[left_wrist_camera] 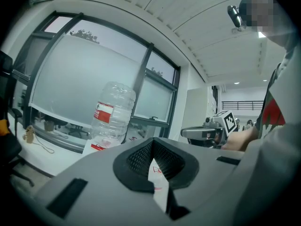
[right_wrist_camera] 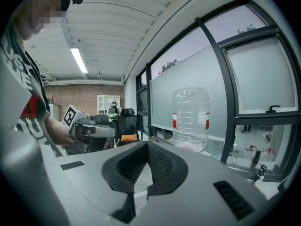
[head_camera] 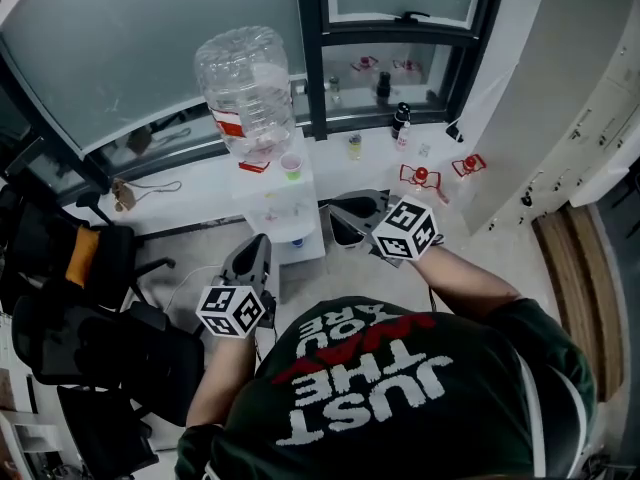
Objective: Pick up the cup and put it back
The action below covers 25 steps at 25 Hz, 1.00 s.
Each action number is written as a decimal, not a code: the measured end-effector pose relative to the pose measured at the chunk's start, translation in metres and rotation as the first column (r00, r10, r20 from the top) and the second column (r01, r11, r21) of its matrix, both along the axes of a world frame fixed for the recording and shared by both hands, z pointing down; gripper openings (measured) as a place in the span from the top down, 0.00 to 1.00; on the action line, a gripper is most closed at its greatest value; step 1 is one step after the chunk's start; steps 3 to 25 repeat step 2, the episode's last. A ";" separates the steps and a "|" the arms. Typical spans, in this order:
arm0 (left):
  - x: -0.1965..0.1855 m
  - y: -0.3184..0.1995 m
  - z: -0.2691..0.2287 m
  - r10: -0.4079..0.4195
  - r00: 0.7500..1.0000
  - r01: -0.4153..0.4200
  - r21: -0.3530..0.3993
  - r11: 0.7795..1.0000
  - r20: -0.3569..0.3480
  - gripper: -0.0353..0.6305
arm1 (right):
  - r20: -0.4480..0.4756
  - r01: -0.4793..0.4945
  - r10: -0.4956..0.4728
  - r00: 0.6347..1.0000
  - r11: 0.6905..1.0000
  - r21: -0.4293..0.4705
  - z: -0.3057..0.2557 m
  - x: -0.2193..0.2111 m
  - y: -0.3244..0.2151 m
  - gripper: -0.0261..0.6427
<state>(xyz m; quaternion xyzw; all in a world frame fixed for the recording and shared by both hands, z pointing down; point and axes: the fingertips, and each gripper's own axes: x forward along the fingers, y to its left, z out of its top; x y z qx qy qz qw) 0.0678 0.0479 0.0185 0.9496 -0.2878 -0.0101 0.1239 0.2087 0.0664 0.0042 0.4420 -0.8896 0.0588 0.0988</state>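
The cup (head_camera: 291,165) I'm after is small, with a green rim and a pinkish inside. It stands upright on the white dispenser (head_camera: 285,218), just beside the big clear water bottle (head_camera: 245,88).

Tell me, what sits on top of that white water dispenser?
An upturned clear water bottle and a small cup beside it. The bottle covers the inlet of the dispenser.

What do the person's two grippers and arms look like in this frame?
The left gripper and the right gripper both have smooth grey shells, with black ribbed pads lining the jaws. Each carries a white cube printed with black square markers. The person wears a dark green short-sleeved T-shirt with white and red lettering. The forearms are uncovered.
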 end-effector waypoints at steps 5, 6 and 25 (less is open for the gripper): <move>-0.001 0.000 -0.001 0.000 1.000 0.000 -0.003 1.000 -0.001 0.94 | -0.004 0.001 -0.001 1.000 1.000 0.002 -0.001 -0.001 0.000 0.91; -0.001 0.000 -0.001 0.000 1.000 0.000 -0.003 1.000 -0.001 0.94 | -0.004 0.001 -0.001 1.000 1.000 0.002 -0.001 -0.001 0.000 0.91; -0.001 0.000 -0.001 0.000 1.000 0.000 -0.003 1.000 -0.001 0.94 | -0.004 0.001 -0.001 1.000 1.000 0.002 -0.001 -0.001 0.000 0.91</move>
